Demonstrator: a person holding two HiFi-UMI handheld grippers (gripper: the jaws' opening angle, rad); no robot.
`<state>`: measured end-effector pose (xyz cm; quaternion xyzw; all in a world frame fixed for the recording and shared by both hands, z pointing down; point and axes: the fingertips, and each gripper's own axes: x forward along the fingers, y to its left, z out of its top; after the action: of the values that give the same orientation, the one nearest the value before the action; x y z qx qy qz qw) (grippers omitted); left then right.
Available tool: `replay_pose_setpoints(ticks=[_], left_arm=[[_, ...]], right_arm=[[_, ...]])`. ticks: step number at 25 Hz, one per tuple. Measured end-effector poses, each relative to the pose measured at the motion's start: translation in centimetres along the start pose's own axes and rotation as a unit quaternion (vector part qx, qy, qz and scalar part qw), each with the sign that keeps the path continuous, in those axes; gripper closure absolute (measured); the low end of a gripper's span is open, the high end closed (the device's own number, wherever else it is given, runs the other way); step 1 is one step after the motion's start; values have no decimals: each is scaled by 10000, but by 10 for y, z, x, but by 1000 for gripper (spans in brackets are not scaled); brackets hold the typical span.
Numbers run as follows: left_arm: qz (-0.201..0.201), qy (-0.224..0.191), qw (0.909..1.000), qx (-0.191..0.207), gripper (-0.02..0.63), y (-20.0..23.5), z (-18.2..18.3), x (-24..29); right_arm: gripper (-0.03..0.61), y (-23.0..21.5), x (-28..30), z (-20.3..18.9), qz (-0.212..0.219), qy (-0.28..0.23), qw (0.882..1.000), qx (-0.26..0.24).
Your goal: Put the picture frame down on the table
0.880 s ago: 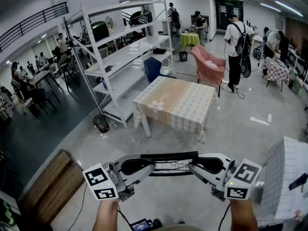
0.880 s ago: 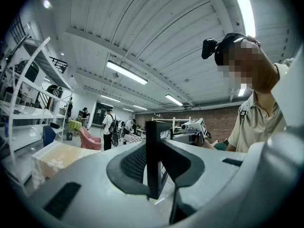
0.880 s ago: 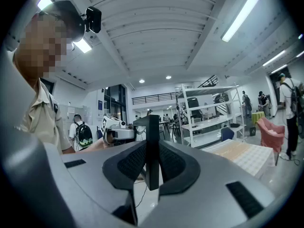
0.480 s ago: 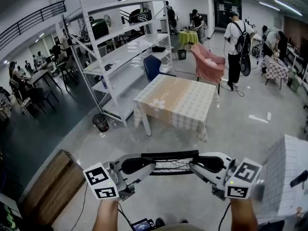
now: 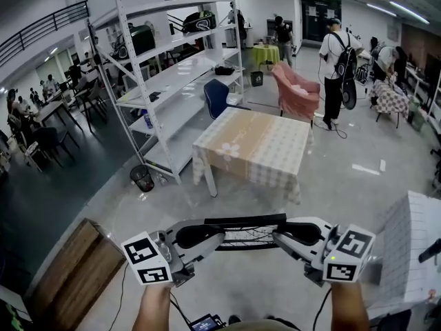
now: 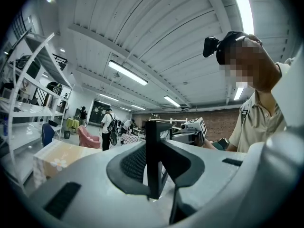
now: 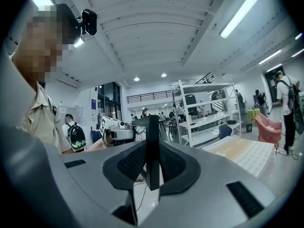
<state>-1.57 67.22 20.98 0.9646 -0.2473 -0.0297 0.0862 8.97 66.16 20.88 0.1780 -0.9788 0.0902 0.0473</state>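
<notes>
The picture frame (image 5: 242,221) hangs in the air in front of the person, slung level between the two grippers and nowhere near a surface yet. The left gripper (image 5: 207,238) has its jaws clenched on the frame's left edge, and the right gripper (image 5: 286,236) is clamped on the right edge. Each gripper view shows the thin black edge pinched upright between the ribbed pads. What fills the middle of the frame is hard to read from the head view; it looks like fine lines or wire, but I would not swear to it.

The table with the checked cloth (image 5: 251,143) stands well apart, ahead across bare polished floor, beside a white shelving rack (image 5: 172,81). Its tabletop is free of things. A white gridded surface (image 5: 413,254) sits near the right gripper.

The weak point is the hold itself. Only two narrow edges are gripped, so the frame depends on both hands keeping their spacing and angle:
- If the hands spread on the walk over, one edge could slide out of its pads.
- If one wrist twists, the frame could rack or pivot.

A drop here would land on hard floor. At the tabletop, opening one side before the frame rests flat would let it swing from the other.
</notes>
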Motion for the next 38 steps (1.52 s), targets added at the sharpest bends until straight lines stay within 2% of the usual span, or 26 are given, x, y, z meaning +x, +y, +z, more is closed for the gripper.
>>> replay_pose_setpoints(ticks=[5, 9, 15, 27, 38], left_arm=[[-115, -30, 9999, -29, 531, 21, 3, -12], [-131, -30, 9999, -108, 531, 41, -1, -4], [-19, 12, 9999, -150, 531, 91, 5, 33], [334, 24, 9994, -115, 531, 178, 12, 142], [397, 64, 9990, -199, 531, 243, 16, 179]], right_arm=[[509, -2, 22, 2, -119, -2, 9999, 28], [509, -22, 32, 1, -124, 44, 9999, 41], [509, -83, 46, 10, -54, 52, 10000, 42], [509, -228, 45, 24, 293, 48, 9996, 3], [509, -298, 70, 32, 320, 76, 9994, 96]])
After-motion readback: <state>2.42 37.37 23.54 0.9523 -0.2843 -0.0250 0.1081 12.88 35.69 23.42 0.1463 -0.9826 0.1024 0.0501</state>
